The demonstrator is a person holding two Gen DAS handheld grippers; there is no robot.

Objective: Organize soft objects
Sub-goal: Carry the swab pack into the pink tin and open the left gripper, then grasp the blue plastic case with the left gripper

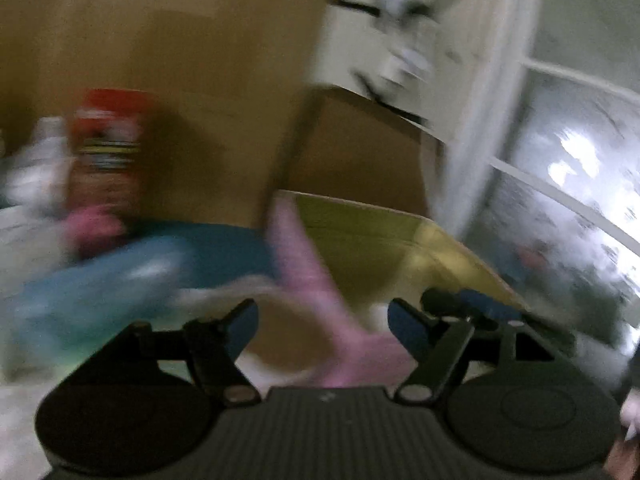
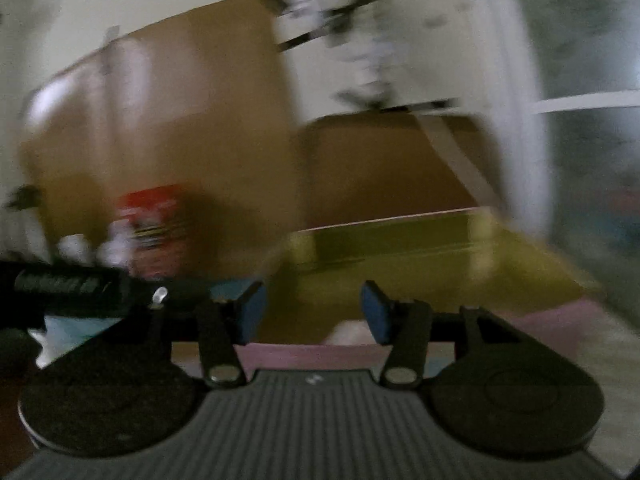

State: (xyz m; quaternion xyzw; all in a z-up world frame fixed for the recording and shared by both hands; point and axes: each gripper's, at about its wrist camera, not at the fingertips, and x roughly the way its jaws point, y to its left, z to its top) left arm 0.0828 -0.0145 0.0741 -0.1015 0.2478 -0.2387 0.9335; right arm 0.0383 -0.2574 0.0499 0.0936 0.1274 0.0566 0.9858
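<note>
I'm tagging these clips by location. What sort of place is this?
Probably a room at home: a window, cardboard boxes against the wall, and pink cloth beside a red-lidded jar.

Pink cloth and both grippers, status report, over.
Left gripper open, pink cloth lying loose between its fingers. Right gripper open, nothing held. Yellow box just ahead. Frames blurred; no obstruction made out.
</note>
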